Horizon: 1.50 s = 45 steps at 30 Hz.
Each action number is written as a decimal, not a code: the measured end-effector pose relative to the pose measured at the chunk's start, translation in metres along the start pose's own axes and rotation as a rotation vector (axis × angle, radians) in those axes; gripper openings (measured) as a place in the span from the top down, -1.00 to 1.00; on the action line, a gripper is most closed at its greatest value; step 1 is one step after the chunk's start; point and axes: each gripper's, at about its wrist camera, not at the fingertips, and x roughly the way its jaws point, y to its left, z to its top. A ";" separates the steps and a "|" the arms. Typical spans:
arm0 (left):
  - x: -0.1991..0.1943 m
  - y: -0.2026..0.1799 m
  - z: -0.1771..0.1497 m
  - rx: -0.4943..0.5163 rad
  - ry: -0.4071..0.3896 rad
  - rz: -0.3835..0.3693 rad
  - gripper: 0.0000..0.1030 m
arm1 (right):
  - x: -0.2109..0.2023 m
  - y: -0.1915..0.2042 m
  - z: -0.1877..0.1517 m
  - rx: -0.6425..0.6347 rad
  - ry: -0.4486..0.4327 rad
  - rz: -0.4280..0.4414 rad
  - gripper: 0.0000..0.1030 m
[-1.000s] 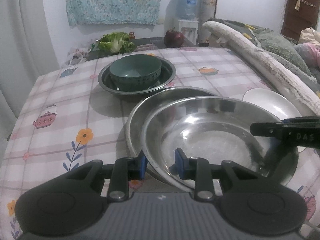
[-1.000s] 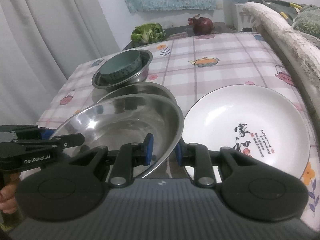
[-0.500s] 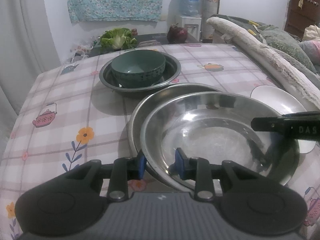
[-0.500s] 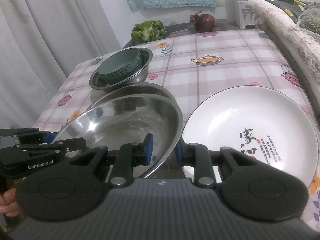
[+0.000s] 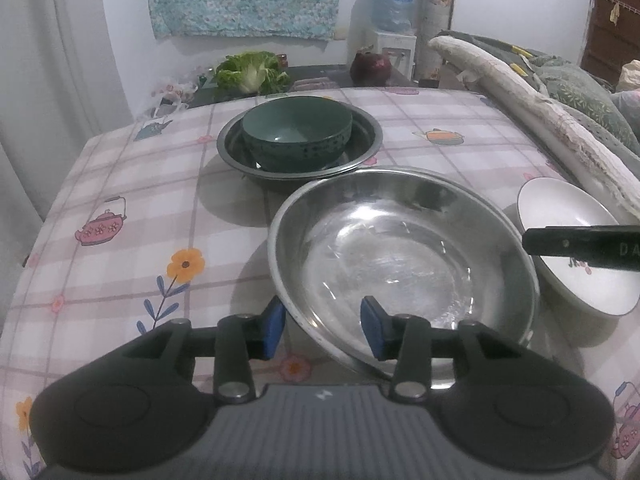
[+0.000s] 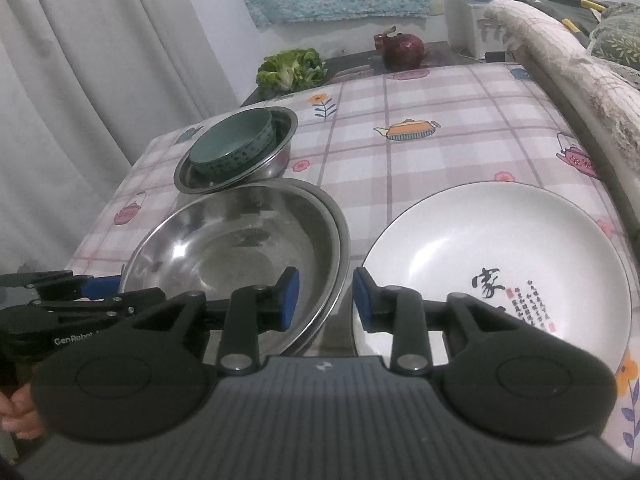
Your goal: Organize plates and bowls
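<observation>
Steel plates (image 5: 400, 248), 2 stacked, sit between both opening grippers: left gripper (image 5: 322, 330) and right gripper (image 6: 326, 300) released, pads clear of rim.

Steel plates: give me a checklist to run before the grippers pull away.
1. Top steel plate nested in the one beneath: ok, only the lower one's rim shows.
2. Left hand-held gripper letting go: ok, jaws opening, rim between them, pads clear.
3. Right hand-held gripper letting go: ok, jaws opening, rim between them, pads clear.
4. White plate clear of the stack: cannot tell, the rims look very close.
5. Green bowl seated in far steel dish: ok.
6. Stack flat on the tablecloth: cannot tell, near edge hidden.
</observation>
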 end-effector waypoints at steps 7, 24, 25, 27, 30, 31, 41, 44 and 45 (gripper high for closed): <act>0.006 -0.002 0.003 0.004 0.004 -0.002 -0.01 | -0.004 0.002 0.000 0.006 -0.005 -0.004 0.36; 0.006 -0.003 0.001 0.001 0.003 0.024 -0.15 | -0.026 -0.003 -0.006 0.031 -0.029 -0.037 0.14; 0.004 -0.002 0.001 -0.001 0.000 0.027 -0.16 | -0.026 -0.002 -0.007 0.031 -0.030 -0.038 0.11; -0.003 -0.001 0.001 -0.010 -0.009 0.033 -0.21 | -0.027 -0.001 -0.008 0.033 -0.032 -0.039 0.04; -0.015 0.001 0.002 -0.023 -0.029 0.032 -0.26 | -0.030 0.000 -0.010 0.037 -0.034 -0.047 -0.07; -0.020 0.002 0.002 -0.025 -0.036 0.030 -0.28 | -0.031 0.000 -0.011 0.040 -0.034 -0.049 -0.09; -0.056 -0.049 0.012 0.083 -0.079 -0.117 -0.44 | -0.070 -0.028 -0.037 0.113 -0.114 -0.077 -0.35; -0.060 -0.077 0.012 0.119 -0.088 -0.174 -0.44 | -0.086 -0.050 -0.045 0.146 -0.144 -0.102 -0.35; -0.061 -0.086 0.011 0.126 -0.093 -0.194 -0.44 | -0.091 -0.058 -0.046 0.155 -0.150 -0.111 -0.35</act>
